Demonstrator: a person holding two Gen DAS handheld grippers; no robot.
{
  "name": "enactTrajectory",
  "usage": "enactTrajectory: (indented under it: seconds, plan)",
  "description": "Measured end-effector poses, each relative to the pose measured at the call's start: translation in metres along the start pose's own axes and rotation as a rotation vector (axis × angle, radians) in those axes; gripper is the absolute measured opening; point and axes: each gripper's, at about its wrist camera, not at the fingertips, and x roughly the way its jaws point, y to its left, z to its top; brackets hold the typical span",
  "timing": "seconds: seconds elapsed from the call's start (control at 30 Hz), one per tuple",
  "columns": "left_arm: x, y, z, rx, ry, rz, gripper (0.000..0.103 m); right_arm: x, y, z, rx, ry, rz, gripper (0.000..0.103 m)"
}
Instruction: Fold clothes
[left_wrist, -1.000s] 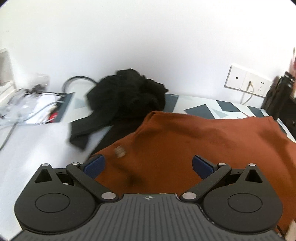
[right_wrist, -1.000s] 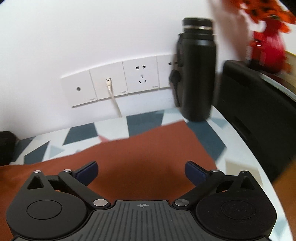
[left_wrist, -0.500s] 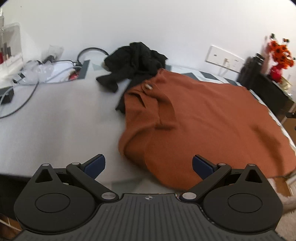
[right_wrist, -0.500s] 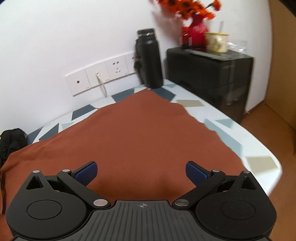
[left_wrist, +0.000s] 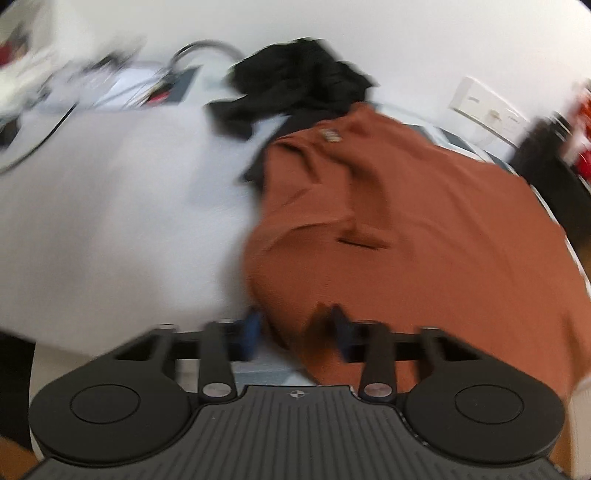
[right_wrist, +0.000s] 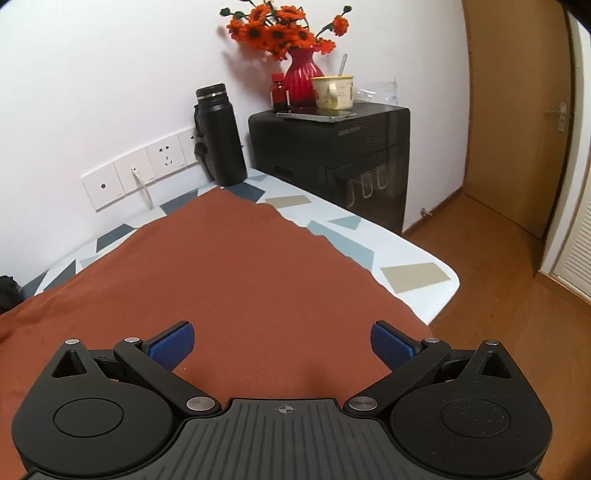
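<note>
White wall (right_wrist: 110, 74) backs a table (right_wrist: 413, 258) whose top shows a grey and tan geometric pattern at the right end and plain pale cloth at the left. Going left to right in the blurred left wrist view: a tangle of cables (left_wrist: 110, 81) at the far left edge, one heap of black clothes (left_wrist: 295, 85) against the wall, then one rust shirt (left_wrist: 424, 229) spread over the table's right half, its collar end rumpled and touching the black heap. The left gripper (left_wrist: 295, 328) has its two blue pads drawn close together on a fold of the shirt's near edge, pinching it.

In the right wrist view the shirt (right_wrist: 229, 280) lies flat, reaching from the left edge to the near right corner of the table. The right gripper (right_wrist: 282, 343) hangs above the shirt with its pads spread wide, nothing between them. On the wall sit three socket plates (right_wrist: 144, 177) in a row, one with a white cable plugged in. Beside them one black bottle (right_wrist: 221, 136) stands upright on the table, lid on; its contents cannot be seen. Right of it is a black cabinet (right_wrist: 332, 147), on top of which stand one red vase (right_wrist: 301, 77) holding orange flowers (right_wrist: 280, 29), one small red bottle (right_wrist: 279, 92), one cream mug (right_wrist: 332, 92) with a spoon handle sticking out, and one flat phone (right_wrist: 317, 114). Furthest right, a wooden floor (right_wrist: 498, 295) and a door (right_wrist: 517, 110).
</note>
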Motion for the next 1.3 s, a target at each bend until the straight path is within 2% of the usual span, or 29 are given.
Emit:
enactTrajectory:
  seconds: [0.03, 0.1, 0.27, 0.37, 0.6, 0.67, 0.83, 0.93, 1.03, 1.1, 1.13, 1.17, 1.23, 1.3]
  plan:
    - [-0.002, 0.002, 0.001, -0.012, -0.002, -0.016, 0.024, -0.001, -0.002, 0.0, 0.007, -0.003, 0.003, 0.102]
    - [-0.006, 0.007, 0.002, -0.035, -0.007, -0.047, 0.024, 0.0, -0.005, 0.0, 0.024, -0.008, 0.011, 0.102]
    - [-0.02, -0.019, 0.013, 0.049, -0.067, -0.05, 0.024, 0.017, -0.013, 0.007, 0.05, -0.005, 0.035, 0.102]
    - [-0.028, -0.056, 0.025, 0.133, -0.126, -0.09, 0.023, 0.034, -0.021, 0.014, 0.064, 0.005, 0.034, 0.102]
    - [-0.021, -0.164, 0.05, 0.331, -0.153, -0.303, 0.023, 0.073, -0.053, 0.016, 0.119, 0.052, -0.005, 0.102]
    - [-0.013, -0.196, 0.05, 0.389, -0.142, -0.366, 0.023, 0.08, -0.062, 0.013, 0.136, 0.065, -0.006, 0.102]
    - [0.032, -0.278, 0.029, 0.517, -0.04, -0.487, 0.023, 0.101, -0.075, 0.007, 0.122, 0.092, -0.025, 0.102]
    - [0.065, -0.317, 0.004, 0.601, 0.015, -0.498, 0.023, 0.113, -0.082, 0.004, 0.124, 0.113, -0.037, 0.102]
    - [0.101, -0.336, -0.017, 0.635, 0.086, -0.456, 0.024, 0.121, -0.086, 0.001, 0.14, 0.138, -0.037, 0.102]
    - [0.111, -0.34, -0.023, 0.662, 0.121, -0.419, 0.03, 0.125, -0.086, -0.001, 0.143, 0.151, -0.032, 0.102]
    - [0.109, -0.339, -0.022, 0.669, 0.127, -0.43, 0.042, 0.125, -0.084, -0.003, 0.138, 0.154, -0.027, 0.102]
    - [0.102, -0.335, -0.019, 0.666, 0.12, -0.452, 0.062, 0.125, -0.083, -0.004, 0.133, 0.157, -0.021, 0.102]
    - [0.075, -0.319, -0.01, 0.653, 0.053, -0.506, 0.08, 0.124, -0.076, -0.005, 0.118, 0.161, -0.007, 0.102]
    - [0.05, -0.303, -0.003, 0.656, -0.019, -0.533, 0.085, 0.122, -0.068, -0.006, 0.106, 0.161, 0.013, 0.102]
